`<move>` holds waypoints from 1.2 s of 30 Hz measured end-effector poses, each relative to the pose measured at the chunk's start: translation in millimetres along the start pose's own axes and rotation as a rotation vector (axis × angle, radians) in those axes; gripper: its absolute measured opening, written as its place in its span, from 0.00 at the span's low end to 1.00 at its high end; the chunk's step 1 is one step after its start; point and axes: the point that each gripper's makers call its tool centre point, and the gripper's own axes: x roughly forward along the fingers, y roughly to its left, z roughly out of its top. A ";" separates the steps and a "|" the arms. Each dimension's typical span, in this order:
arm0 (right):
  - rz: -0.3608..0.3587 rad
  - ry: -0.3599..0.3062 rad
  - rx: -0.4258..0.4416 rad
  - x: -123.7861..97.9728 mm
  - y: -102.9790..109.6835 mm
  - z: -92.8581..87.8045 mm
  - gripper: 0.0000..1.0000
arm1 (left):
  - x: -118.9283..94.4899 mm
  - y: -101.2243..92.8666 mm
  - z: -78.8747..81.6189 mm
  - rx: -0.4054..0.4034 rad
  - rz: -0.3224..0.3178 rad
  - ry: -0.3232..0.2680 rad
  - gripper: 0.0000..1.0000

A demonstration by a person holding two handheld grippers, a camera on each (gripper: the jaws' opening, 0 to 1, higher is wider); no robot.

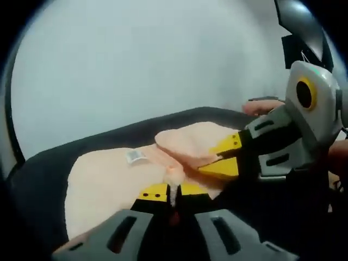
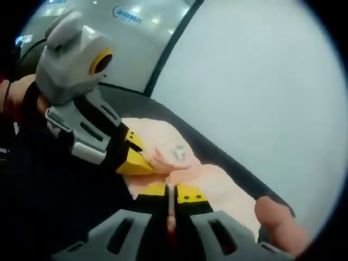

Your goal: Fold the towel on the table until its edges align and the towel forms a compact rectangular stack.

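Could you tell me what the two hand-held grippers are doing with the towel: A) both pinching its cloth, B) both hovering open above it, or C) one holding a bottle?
A: the left hand-held gripper and right hand-held gripper are each shut on the peach towel.

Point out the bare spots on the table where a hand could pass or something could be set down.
Bare dark table runs left of the peach towel and as a strip along its far edge by the pale wall. The near side is crowded: left gripper and right gripper both pinch towel folds.
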 end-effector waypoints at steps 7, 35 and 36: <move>-0.016 0.061 -0.050 6.7 -0.5 -23.2 0.02 | 3.5 10.1 -14.6 0.044 0.031 0.026 0.13; 0.142 0.032 0.266 5.1 -44.8 -38.0 0.11 | 3.1 16.1 1.3 0.212 -0.224 0.045 0.23; 0.124 -0.014 0.286 2.3 -56.9 -28.0 0.10 | -3.3 27.1 12.2 0.176 -0.197 0.001 0.23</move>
